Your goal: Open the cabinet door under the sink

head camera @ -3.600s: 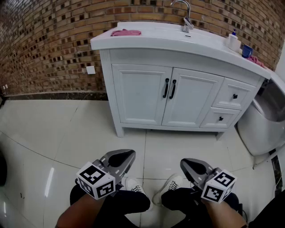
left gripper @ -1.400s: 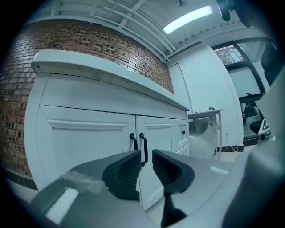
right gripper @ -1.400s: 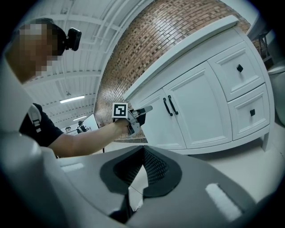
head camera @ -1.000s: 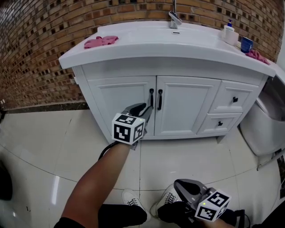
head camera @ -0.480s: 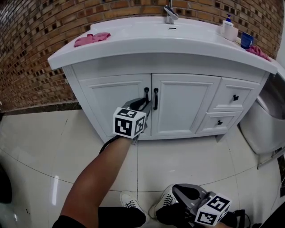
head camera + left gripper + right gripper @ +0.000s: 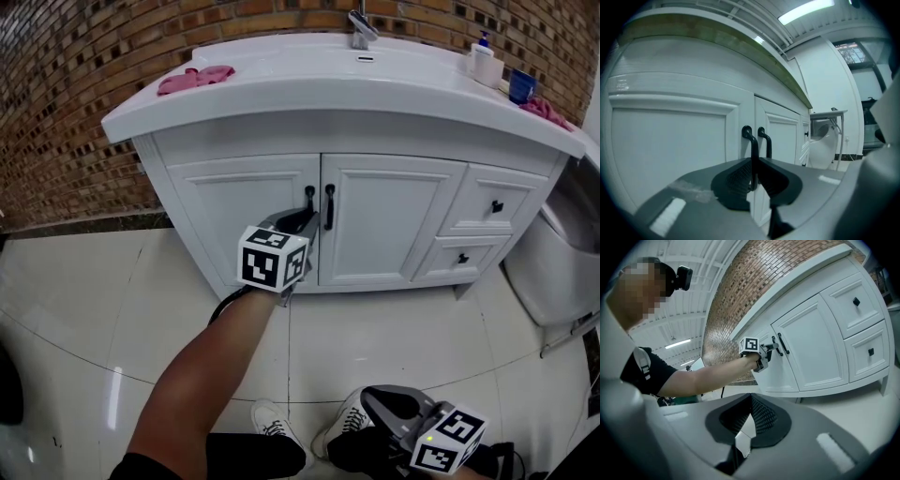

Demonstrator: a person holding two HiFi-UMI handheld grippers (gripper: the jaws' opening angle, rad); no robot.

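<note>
The white vanity cabinet (image 6: 248, 220) under the sink has two doors, both shut, each with a black bar handle. My left gripper (image 6: 307, 218) is stretched out to the left door's handle (image 6: 309, 198). In the left gripper view that handle (image 6: 751, 143) runs down between the pads, and my left gripper (image 6: 754, 169) is shut on it. The right door's handle (image 6: 765, 140) stands free just beside it. My right gripper (image 6: 398, 405) hangs low near my shoes; in its own view, my right gripper (image 6: 750, 399) is shut with nothing in it.
Two small drawers (image 6: 494, 204) sit right of the doors. On the countertop are a pink cloth (image 6: 197, 79), a faucet (image 6: 361, 28), a soap bottle (image 6: 482, 61) and a blue cup (image 6: 521, 89). A white fixture (image 6: 553, 267) stands at the right. Brick wall (image 6: 66, 112) behind.
Since 3.6 s ago I have come close to the cabinet and my left arm has reached out to the left door's handle. Over the last half second almost nothing has moved.
</note>
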